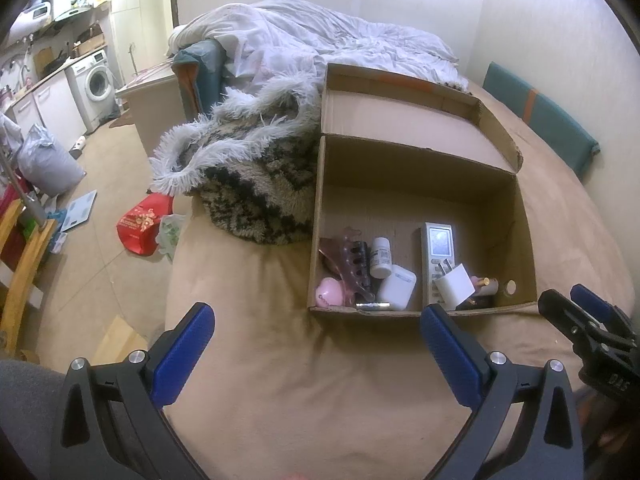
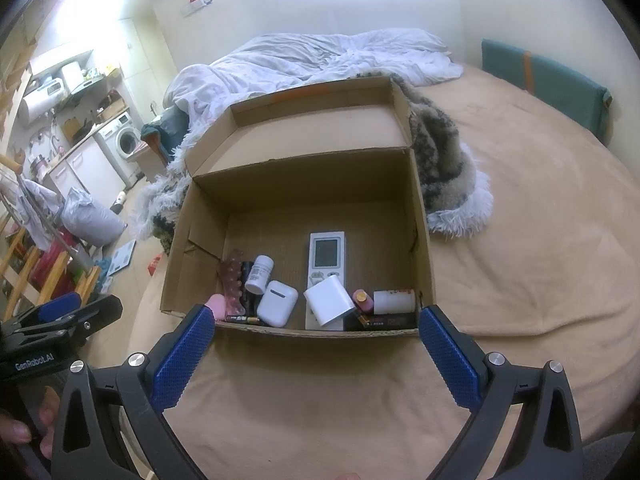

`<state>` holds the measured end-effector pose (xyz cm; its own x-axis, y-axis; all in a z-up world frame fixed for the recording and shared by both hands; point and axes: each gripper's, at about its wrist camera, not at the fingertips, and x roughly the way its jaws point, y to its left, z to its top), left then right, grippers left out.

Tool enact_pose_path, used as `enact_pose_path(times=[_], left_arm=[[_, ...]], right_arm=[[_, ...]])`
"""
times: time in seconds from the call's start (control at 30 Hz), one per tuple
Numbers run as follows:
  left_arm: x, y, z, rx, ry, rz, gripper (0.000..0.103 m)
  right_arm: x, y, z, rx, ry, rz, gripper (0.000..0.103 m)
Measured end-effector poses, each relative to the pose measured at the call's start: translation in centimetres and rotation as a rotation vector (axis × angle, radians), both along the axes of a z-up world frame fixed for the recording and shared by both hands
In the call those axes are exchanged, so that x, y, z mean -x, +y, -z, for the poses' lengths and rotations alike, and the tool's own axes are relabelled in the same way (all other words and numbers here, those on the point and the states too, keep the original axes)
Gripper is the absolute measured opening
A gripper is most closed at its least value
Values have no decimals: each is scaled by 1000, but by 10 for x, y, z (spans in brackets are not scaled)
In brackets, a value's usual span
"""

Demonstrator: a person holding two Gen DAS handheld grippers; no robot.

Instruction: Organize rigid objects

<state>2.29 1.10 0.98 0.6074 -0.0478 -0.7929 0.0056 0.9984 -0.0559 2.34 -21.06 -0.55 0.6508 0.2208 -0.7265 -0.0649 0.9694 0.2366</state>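
The fingers (image 1: 452, 356) of the left gripper (image 1: 318, 354) are held wide apart and nothing is carried between them; they are poised above bare bed (image 1: 280, 380), just short of the near wall of the cardboard box (image 1: 420, 314). The right gripper (image 2: 316, 354) is likewise spread and empty, its blue ribbed pads framing the same near wall.

No loose item is seen on the bed beside the box, so the gathering step is judged complete or nearly so. The next move is judged to call either for tidying the contents or for closing the raised lid (image 2: 320, 120), which would require a reach over the box to its far edge.

The rigid objects are found inside the box, crowded against the near wall: a white remote control (image 2: 326, 260) lying flat, a white charger cube (image 2: 330, 300) resting on its lower end, a glossy rounded earbud case (image 2: 277, 303), a small white pill bottle (image 2: 260, 274), a toothed pink hair claw (image 2: 234, 284), a pink round case (image 1: 330, 292), a battery (image 1: 372, 305) and a white cylindrical tube (image 2: 394, 301). The box is of plain corrugated card.

A shaggy patterned throw (image 1: 248, 168) lies touching the box.
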Motion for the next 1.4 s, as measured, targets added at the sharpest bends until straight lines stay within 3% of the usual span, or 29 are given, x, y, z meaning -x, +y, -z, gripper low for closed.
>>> enact_pose_path(times=[1.4], left_arm=[[0,-1,0,-1,1,-2,103]], right_arm=[[-2,1,-1,6,-6,-10,103]])
